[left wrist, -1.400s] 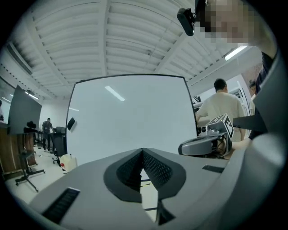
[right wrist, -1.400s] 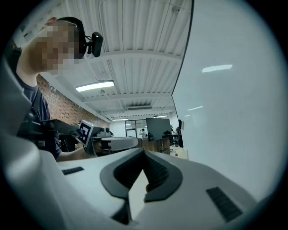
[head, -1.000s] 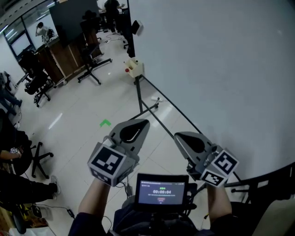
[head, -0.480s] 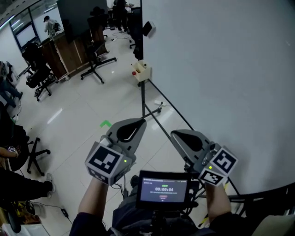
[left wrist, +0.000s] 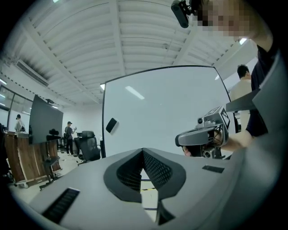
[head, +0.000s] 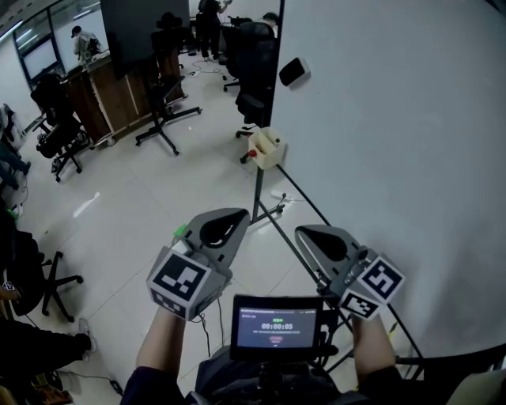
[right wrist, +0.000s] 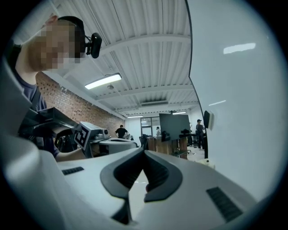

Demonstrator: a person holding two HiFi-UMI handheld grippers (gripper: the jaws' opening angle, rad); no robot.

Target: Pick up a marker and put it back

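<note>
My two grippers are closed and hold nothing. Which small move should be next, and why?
Probably step toward the holder box at the whiteboard corner: it sits far ahead, and the left gripper and right gripper are shut, empty.

Looks like an open-plan office or lab floor. Large whiteboard (head: 395, 158) on a metal stand, swivel office chairs (head: 59, 138) scattered over a glossy pale tiled floor (head: 134, 206), long wooden counter (head: 107, 91) below a big dark screen (head: 142, 24). Overhead, ribbed white ceiling (left wrist: 135, 40) with strip lights (right wrist: 102, 81); brick wall (right wrist: 74, 108) along one side; people (head: 79, 39) standing in the background.
</note>
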